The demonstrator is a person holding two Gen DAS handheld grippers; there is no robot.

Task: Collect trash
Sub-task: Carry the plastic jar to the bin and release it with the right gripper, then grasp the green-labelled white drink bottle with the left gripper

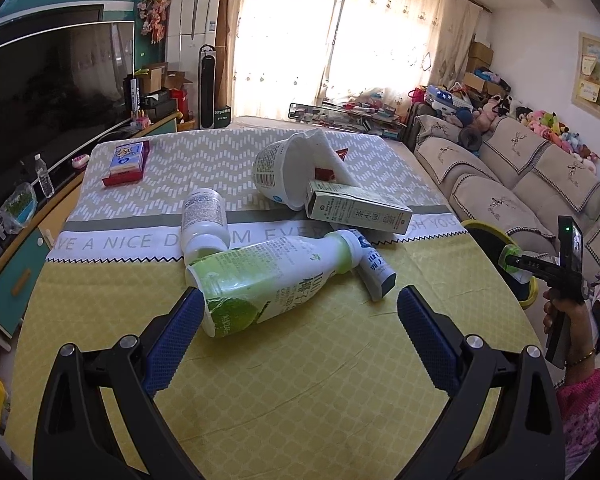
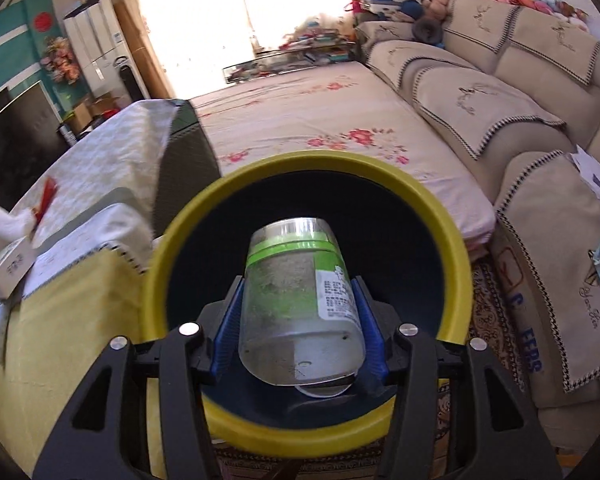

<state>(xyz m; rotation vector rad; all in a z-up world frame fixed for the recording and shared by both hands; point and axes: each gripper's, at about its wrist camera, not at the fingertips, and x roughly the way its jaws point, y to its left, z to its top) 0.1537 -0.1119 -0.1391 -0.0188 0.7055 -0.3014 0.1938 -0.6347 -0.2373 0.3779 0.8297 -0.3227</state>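
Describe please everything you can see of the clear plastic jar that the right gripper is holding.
The jar is see-through plastic, cloudy with pale residue inside. It has a green band near one end and a white printed label on its side. It has a round body, somewhat flattened where it is squeezed. The right gripper is shut on it; a blue pad presses each side. It points away from the camera, tilted, over the dark opening of the yellow-rimmed bin. Whether it touches the bin cannot be told.

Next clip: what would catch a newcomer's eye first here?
The right tool grips a clear plastic jar above the dark mouth of the yellow-rimmed bin. Ahead of the open left tool, a green-and-white bottle lies on the yellow tablecloth.
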